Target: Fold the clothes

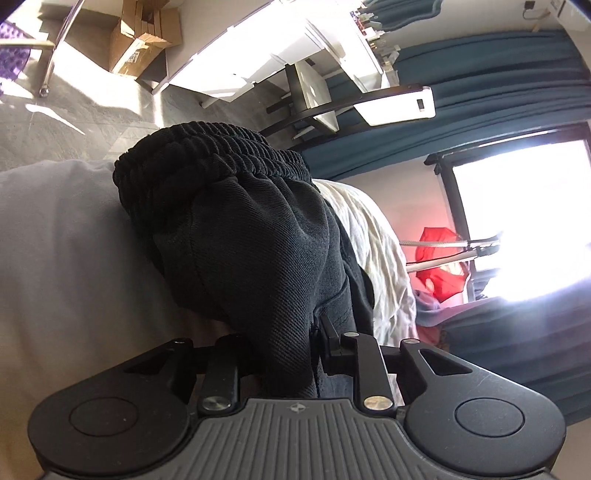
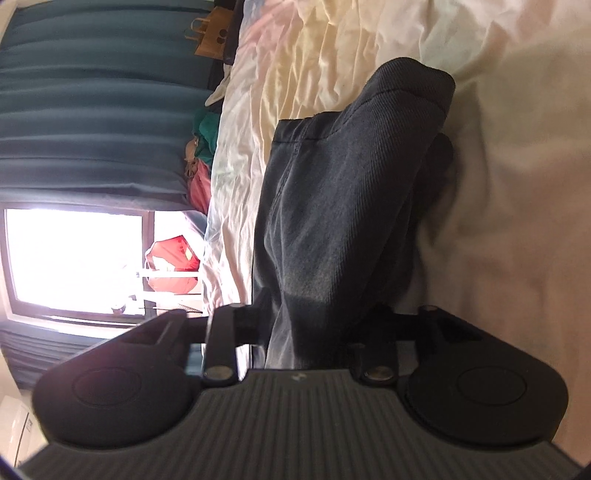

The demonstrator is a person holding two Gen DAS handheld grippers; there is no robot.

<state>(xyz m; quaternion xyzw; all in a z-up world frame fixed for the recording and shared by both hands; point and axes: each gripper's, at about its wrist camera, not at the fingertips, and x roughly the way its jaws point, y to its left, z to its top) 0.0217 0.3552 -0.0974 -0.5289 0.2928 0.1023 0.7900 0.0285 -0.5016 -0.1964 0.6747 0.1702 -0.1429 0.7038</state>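
Black shorts (image 1: 258, 251) (no legible writing)

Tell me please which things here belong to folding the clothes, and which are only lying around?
Belonging to the job:
- dark trousers
- left hand-held gripper
- right hand-held gripper
- bed sheet

Just lying about:
- cardboard box
- red bag
- paper bag

The shorts (image 1: 251, 236) are black, of twilled cloth, with a ribbed, gathered elastic waistband. They lie bunched on the pale, wrinkled bed sheet (image 2: 509, 206), with the waistband end at one side. In the right wrist view, the hemmed leg end (image 2: 369, 177) lies folded over on itself.
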